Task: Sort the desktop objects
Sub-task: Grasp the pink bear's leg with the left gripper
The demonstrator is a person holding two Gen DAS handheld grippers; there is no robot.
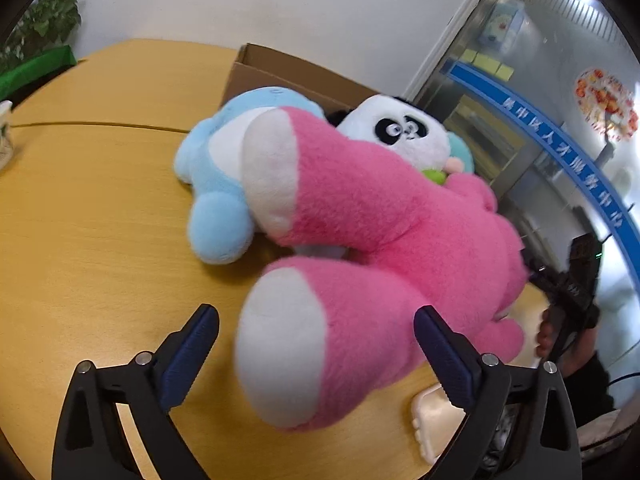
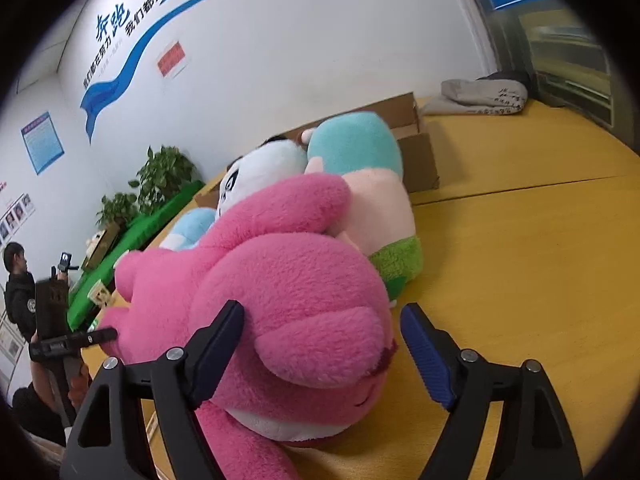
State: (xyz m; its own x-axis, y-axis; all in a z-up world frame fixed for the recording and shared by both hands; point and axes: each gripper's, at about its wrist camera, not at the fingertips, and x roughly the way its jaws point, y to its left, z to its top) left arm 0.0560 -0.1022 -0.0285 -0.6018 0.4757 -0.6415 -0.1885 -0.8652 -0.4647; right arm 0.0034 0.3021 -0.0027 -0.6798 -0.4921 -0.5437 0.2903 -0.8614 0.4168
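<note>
The left gripper [image 1: 316, 344] stands wide apart, its jaws either side of one white-soled foot of the pink bear [image 1: 360, 216]; neither pad visibly presses the plush. The right gripper [image 2: 320, 350] is also apart around the bear's head, the left pad close against the fur, the right pad clear of it; whether the left pad touches, I cannot tell. Both grippers tilt downward toward the table [image 1: 100, 200].

The bear lies across the table's middle, legs toward the left view, head toward the right view. Only the left view shows the panda's [image 1: 394, 128] face and the blue toy [image 1: 212, 184] whole, lying just beside the bear's raised leg, plus a cream item [image 1: 434, 420] at the near edge. Only the right view shows the teal-headed doll [image 2: 360, 148] pressed against the bear's far side, a folded grey cloth [image 2: 480, 96] at the far edge, and a person [image 2: 18, 284] standing at the far left.

The box [image 1: 280, 76] sits behind the pile, toward the far edge. Bare tabletop spreads to the left of the toys in the left view and to the right in the right view.
</note>
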